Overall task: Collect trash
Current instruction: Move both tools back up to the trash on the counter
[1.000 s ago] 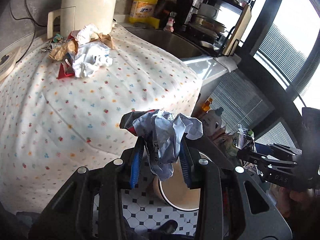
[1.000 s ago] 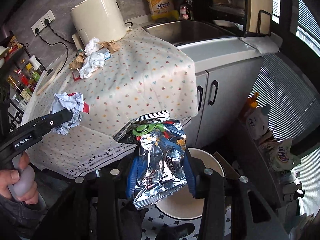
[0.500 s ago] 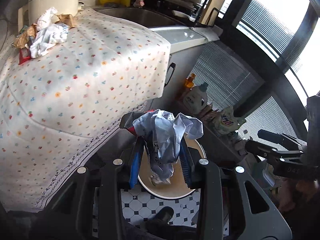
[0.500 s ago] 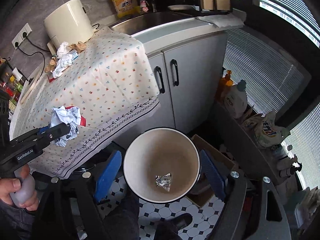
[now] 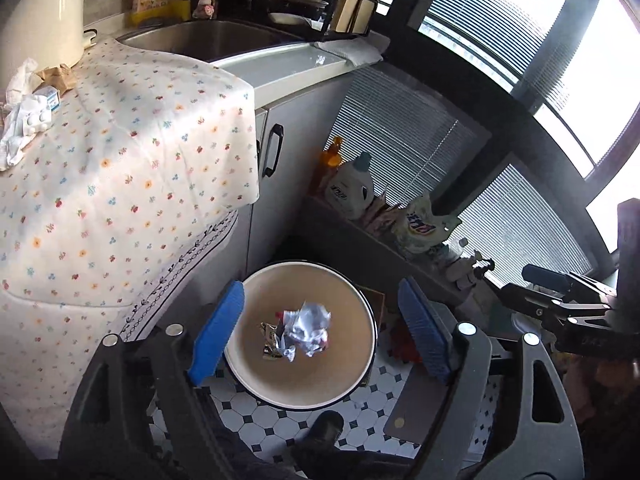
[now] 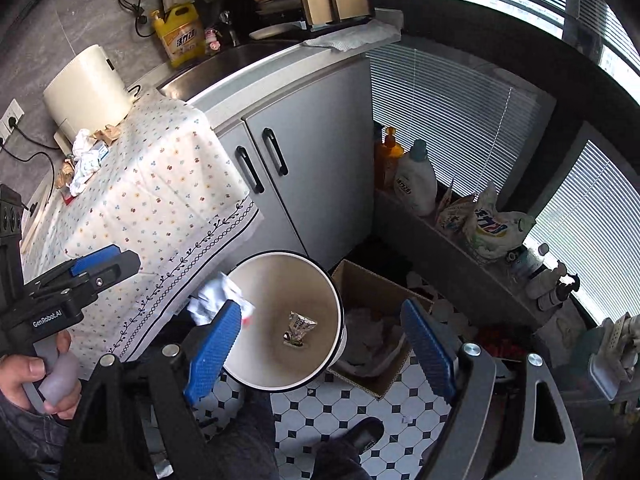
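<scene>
Both grippers gaping over bin [image 5: 362, 300], jaws opening, nothing between.

Paper wad [image 5: 308, 326] dropped in; remaining trash [image 5: 24, 128] on cloth [image 5: 120, 184] likely light, soft, crushable — best pinched across the bulk.

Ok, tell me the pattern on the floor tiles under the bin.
White floor tiles with small black diamond insets under the bin, clearest in the right wrist view.

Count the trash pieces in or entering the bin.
2: a foil wrapper on the bottom of the bin, and crumpled paper dropping in above it. Others may be hidden.
</scene>
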The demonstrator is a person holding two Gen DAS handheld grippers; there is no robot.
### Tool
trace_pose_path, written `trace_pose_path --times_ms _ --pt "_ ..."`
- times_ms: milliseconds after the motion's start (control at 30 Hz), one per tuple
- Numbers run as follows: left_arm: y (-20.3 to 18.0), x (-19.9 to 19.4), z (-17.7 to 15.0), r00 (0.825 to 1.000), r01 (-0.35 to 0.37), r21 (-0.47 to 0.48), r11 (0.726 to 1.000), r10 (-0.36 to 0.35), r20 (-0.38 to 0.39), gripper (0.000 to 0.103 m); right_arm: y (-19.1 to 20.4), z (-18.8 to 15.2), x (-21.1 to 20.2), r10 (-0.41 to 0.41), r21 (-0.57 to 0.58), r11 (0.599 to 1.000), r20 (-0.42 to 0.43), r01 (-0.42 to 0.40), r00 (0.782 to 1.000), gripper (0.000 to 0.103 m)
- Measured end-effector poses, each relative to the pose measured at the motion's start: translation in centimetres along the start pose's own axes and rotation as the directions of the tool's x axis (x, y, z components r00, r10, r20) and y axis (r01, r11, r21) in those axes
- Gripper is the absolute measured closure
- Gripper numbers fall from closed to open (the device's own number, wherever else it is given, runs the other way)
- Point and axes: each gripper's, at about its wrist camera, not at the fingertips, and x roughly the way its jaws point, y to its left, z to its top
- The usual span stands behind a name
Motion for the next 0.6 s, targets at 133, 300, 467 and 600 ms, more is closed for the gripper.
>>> trace_pose_path --times_ms 133,300,467,600 --pt "1.3 -2.2 1.2 0.999 -0.039 0.002 0.999 0.039 0.035 0.014 1.6 0.8 -0.3 0.023 0.009 1.000 0.025 -0.023 0.999 0.016" --pt "3.7 -5.3 2.2 0.992 -0.091 -0.010 0.996 0.092 0.081 0.007 5.2 2.2 -0.5 0.054 -0.019 0.998 0.061 -0.053 0.997 0.008" --pt "7.2 -7.9 2.8 0.982 -0.143 -0.052 0.988 0.148 0.113 0.007 9.0 3.7 -0.1 0.096 -0.049 0.994 0.071 -0.093 0.993 0.008" --pt "10.2 -10.0 3.2 0.971 -0.180 -0.088 0.980 0.192 0.142 0.006 12.4 4.9 0.4 0.124 -0.088 0.989 0.072 -0.118 0.990 0.008"
